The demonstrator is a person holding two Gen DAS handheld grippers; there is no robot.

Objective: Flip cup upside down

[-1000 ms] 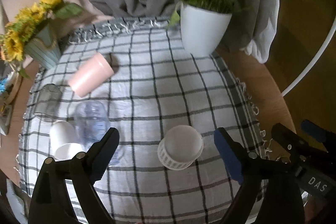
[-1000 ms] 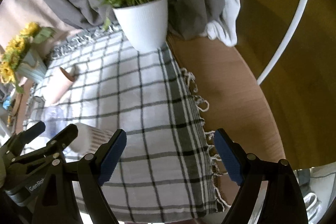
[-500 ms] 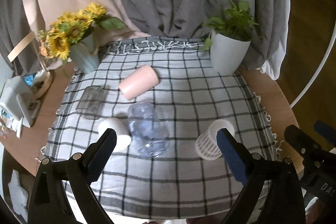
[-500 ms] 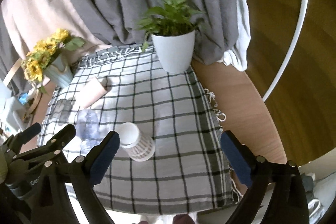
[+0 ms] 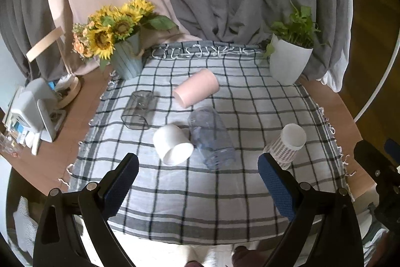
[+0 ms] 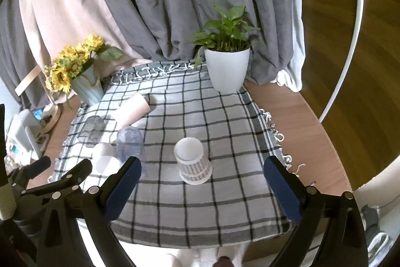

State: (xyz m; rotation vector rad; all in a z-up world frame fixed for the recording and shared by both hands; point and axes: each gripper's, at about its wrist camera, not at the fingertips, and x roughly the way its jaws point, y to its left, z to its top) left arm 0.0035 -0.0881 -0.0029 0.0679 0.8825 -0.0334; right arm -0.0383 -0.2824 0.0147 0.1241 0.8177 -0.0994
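Observation:
A white patterned cup (image 5: 287, 144) stands upside down on the checked cloth (image 5: 250, 101) at the right; it also shows in the right wrist view (image 6: 192, 160). A white cup (image 5: 172, 144), a clear blue cup (image 5: 211, 137) and a pink cup (image 5: 196, 91) lie on their sides. A clear grey glass (image 5: 138, 109) stands upside down at the left. My left gripper (image 5: 197, 184) is open and empty, held back above the cloth's near edge. My right gripper (image 6: 202, 187) is open and empty, also held back near the front.
A sunflower vase (image 5: 126, 61) stands at the back left of the cloth, a white plant pot (image 5: 287, 64) at the back right. Small boxes and clutter (image 5: 32, 109) sit on the wooden table at the left. Curtains hang behind.
Both grippers have pulled back and up from the table, so the whole cloth now shows. The patterned cup stays upside down where it was.

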